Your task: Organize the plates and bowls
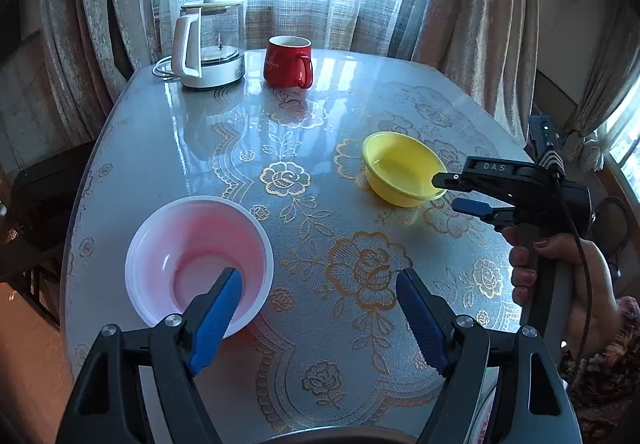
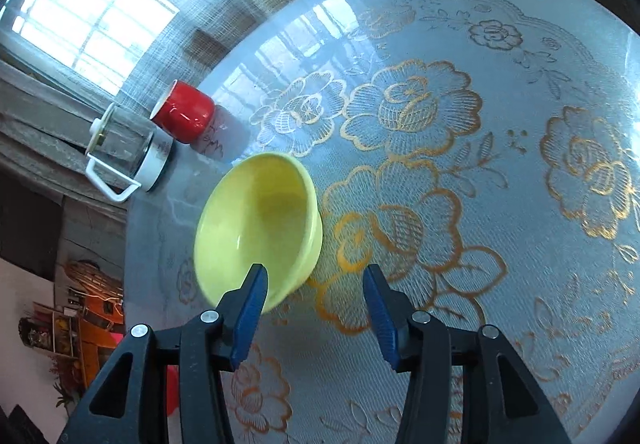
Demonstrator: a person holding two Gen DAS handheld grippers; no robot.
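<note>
Left gripper (image 1: 320, 296) spread wide, one finger over the pink bowl (image 1: 199, 260) at the bench's (image 1: 168, 148) near left, right gripper (image 2: 316, 290) spread and empty, its left finger over the yellow bowl's (image 2: 258, 226) rim, mid-bench right.

A glossy clear sheet is laid over the table (image 1: 168, 148), with gold-embroidered lace beneath. The yellow bowl (image 2: 256, 228) looks glazed and smooth, the pink bowl (image 1: 200, 256) thin, translucent plastic. Ribbed blue pads (image 1: 216, 324) are carried on matt black arms, upper-left a glass kettle (image 1: 208, 44)
</note>
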